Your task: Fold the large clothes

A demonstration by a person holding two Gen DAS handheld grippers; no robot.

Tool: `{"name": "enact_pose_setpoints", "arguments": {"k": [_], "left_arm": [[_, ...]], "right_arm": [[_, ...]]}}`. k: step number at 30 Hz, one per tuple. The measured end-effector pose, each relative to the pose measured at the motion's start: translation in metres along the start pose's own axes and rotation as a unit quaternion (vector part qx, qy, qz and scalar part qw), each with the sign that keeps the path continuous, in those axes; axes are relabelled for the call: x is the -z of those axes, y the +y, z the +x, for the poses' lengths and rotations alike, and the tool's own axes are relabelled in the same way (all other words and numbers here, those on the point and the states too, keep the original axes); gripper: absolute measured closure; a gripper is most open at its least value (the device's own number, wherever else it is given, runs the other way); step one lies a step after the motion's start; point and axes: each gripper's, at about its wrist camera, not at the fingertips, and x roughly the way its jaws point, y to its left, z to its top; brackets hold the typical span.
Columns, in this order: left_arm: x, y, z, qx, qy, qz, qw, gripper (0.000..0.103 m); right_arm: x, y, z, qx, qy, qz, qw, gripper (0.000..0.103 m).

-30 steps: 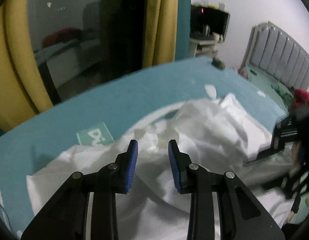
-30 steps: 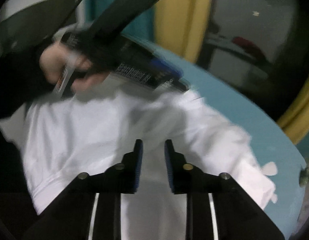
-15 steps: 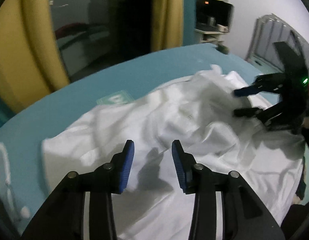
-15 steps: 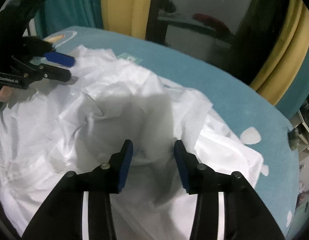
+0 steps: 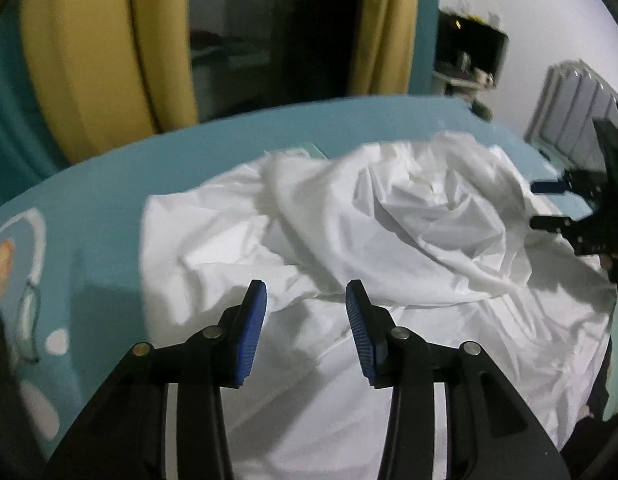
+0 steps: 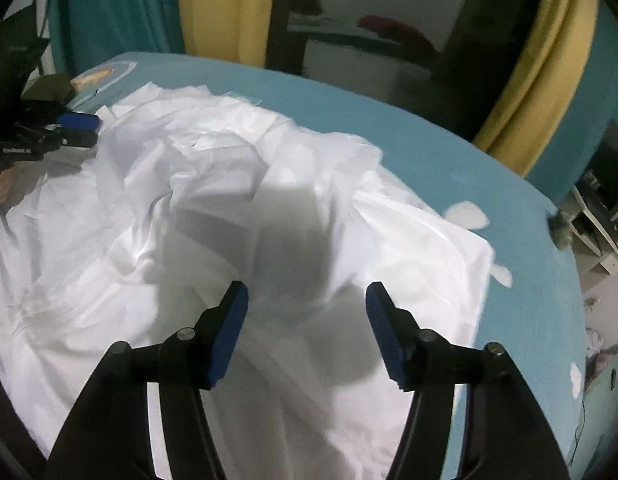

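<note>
Hovering over white garment (image 5: 389, 216) crumpled on bed (image 5: 109, 184); left gripper (image 5: 305, 312) and right gripper (image 6: 307, 308) jaws spread, empty; heap between, ahead.

A large white garment (image 5: 349, 240) is seen spread crumpled over the teal bed (image 5: 109, 184), bunched into folds toward one o'clock.

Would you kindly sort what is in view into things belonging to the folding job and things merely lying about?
Job:
white garment, crumpled on the bed
left tongs, open
right tongs, open

Lying about:
teal bedsheet
yellow curtains
grey headboard
</note>
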Motion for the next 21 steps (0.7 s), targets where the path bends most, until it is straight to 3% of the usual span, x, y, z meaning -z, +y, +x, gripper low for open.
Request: {"name": "enact_pose_setpoints", "arguments": {"k": [10, 16, 21], "left_arm": [[0.036, 0.023, -0.082, -0.068, -0.046, -0.052, 0.9952, 0.059], [0.083, 0.047, -0.121, -0.116, -0.058, -0.116, 0.9847, 0.059], [0.123, 0.063, -0.136, -0.145, -0.054, -0.157, 0.9753, 0.051]], "right_arm": [[0.03, -0.002, -0.056, 0.037, -0.039, 0.05, 0.997, 0.042], [0.053, -0.013, -0.09, 0.064, -0.06, 0.088, 0.992, 0.041], [0.08, -0.033, -0.109, 0.088, -0.068, 0.141, 0.984, 0.041]]}}
